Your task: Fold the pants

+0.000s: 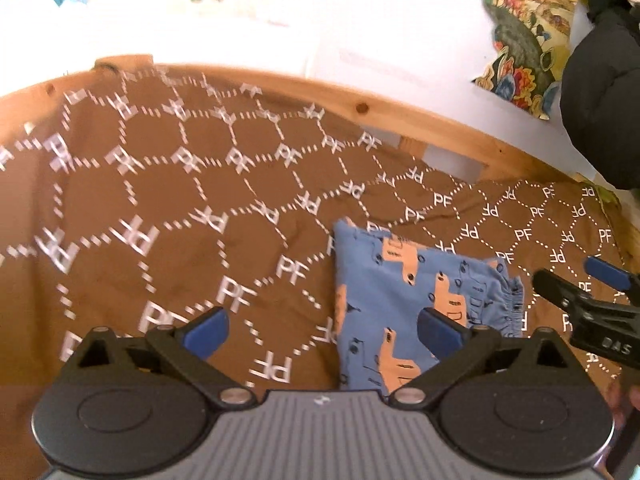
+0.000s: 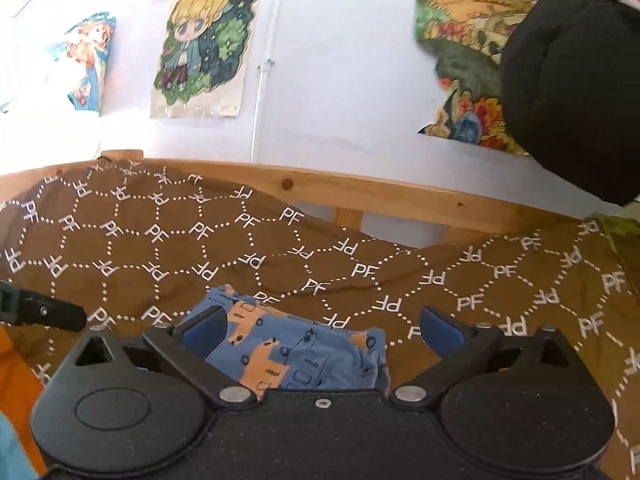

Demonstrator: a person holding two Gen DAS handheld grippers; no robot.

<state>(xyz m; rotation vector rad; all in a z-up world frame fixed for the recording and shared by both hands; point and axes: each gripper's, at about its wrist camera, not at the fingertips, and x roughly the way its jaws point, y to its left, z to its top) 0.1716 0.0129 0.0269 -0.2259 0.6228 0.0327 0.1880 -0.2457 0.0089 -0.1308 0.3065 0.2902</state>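
The blue pants [image 1: 392,312] with orange truck prints lie folded into a compact rectangle on the brown bedspread [image 1: 180,208]. My left gripper [image 1: 324,332] is open above the bedspread, its right finger over the pants' near part, holding nothing. My right gripper [image 2: 322,330] is open and empty, hovering just above the folded pants [image 2: 304,356]. The right gripper also shows at the right edge of the left wrist view [image 1: 592,300]. A tip of the left gripper shows at the left edge of the right wrist view [image 2: 44,312].
A wooden bed rail [image 2: 360,188] runs along the far side against a white wall with cartoon posters [image 2: 204,44]. A black padded jacket [image 2: 572,92] hangs at the upper right. Orange and teal cloth [image 2: 16,400] lies at the lower left.
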